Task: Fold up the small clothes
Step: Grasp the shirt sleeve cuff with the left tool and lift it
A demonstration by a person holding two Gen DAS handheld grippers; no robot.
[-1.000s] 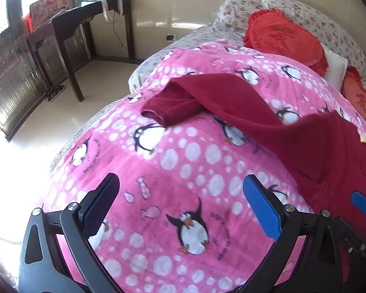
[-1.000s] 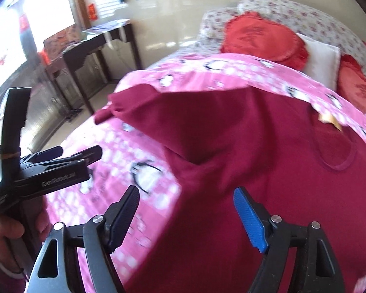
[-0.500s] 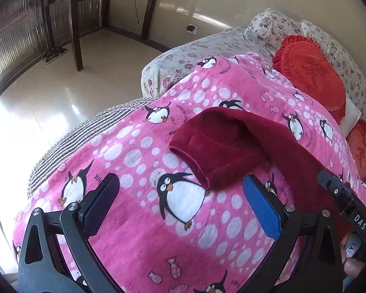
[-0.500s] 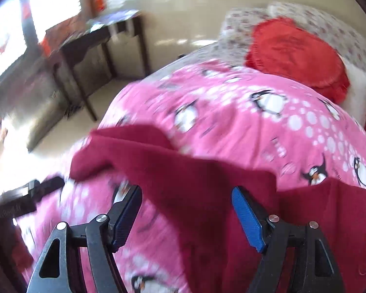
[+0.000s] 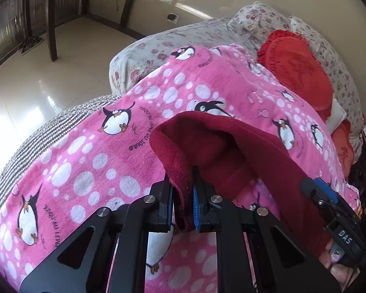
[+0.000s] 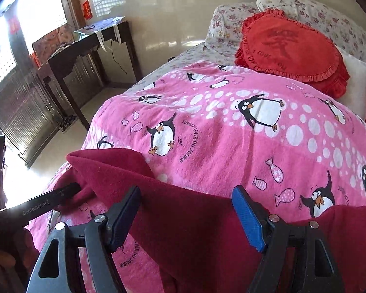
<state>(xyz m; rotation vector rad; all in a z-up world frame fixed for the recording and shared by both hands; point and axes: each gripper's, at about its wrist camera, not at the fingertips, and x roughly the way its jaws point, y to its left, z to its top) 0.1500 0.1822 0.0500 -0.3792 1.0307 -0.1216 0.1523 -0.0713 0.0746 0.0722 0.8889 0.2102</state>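
A dark red fleece garment [image 5: 231,151] lies on a pink penguin blanket [image 5: 85,161] on the bed. My left gripper [image 5: 183,202] is shut on the cuff edge of the garment's sleeve. In the right wrist view the garment [image 6: 195,232] runs across the bottom, with the sleeve reaching left to where my left gripper [image 6: 70,190] pinches it. My right gripper [image 6: 185,217] is open, its fingers straddling the upper edge of the sleeve without closing on it. It also shows at the right edge of the left wrist view [image 5: 329,202].
Red frilled cushions [image 6: 292,46] and floral pillows [image 6: 305,7] lie at the head of the bed. A dark wooden desk [image 6: 90,39] stands by the wall on the left, beyond the pale tiled floor [image 5: 36,78]. The bed's edge drops off to the left.
My left gripper moved forward to the sleeve cuff and shut on it. My right gripper moved left along the garment and stays open over the sleeve.
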